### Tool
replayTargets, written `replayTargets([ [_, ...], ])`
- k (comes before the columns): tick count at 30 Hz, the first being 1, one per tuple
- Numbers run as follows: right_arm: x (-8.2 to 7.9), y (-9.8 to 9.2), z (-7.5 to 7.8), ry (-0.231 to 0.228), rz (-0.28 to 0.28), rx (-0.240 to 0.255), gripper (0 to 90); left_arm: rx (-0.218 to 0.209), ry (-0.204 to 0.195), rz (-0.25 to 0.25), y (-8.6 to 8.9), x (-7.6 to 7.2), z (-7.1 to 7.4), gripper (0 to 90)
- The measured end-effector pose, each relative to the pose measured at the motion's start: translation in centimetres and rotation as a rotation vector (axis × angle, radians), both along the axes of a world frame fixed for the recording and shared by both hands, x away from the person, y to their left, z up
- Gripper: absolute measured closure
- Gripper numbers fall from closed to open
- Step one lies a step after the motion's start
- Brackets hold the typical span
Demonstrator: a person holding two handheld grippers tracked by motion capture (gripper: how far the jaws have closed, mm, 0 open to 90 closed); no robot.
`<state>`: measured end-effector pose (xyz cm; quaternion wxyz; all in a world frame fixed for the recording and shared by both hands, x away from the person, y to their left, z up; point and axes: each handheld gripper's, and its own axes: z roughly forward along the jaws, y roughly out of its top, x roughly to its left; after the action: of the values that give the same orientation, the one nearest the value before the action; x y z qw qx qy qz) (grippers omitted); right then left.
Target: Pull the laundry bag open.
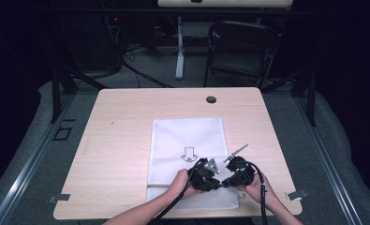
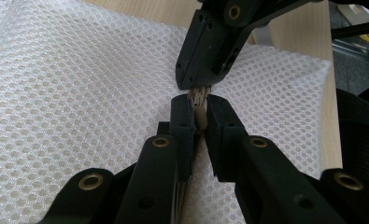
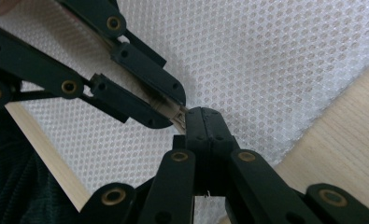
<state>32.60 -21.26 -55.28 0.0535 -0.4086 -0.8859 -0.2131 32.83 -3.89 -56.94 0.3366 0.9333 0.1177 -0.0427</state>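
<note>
Over the white mesh bag [image 1: 187, 136], both tongs pinch one small beige zipper pull [image 2: 198, 100]: left [image 2: 198, 109], right [image 3: 201, 122]. Probably light, floppy, slippery; hold near that pull.

Beyond my worktop [image 1: 126, 122], whose far edge carries a dark round grommet [image 1: 211, 99], I see a black folding chair [image 1: 241, 49] and a white desk leg [image 1: 179, 47] on the grey floor, with dark cables [image 1: 140, 75] beside them.
</note>
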Motion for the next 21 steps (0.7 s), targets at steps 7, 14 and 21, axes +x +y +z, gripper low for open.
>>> replayTargets([
  [7, -0.21, 0.24, -0.09, 0.000, -0.013, 0.007, 90.0, 0.000, -0.006, -0.007, -0.02, -0.07, 0.02, 81.6],
  [14, -0.22, 0.08, -0.11, -0.002, -0.002, -0.015, 90.0, 0.000, -0.008, -0.011, 0.00, -0.07, 0.05, 81.6],
  [21, -0.14, -0.05, -0.23, 0.005, -0.013, 0.002, 90.0, 0.003, -0.005, -0.012, 0.32, 0.02, 0.21, 81.7],
])
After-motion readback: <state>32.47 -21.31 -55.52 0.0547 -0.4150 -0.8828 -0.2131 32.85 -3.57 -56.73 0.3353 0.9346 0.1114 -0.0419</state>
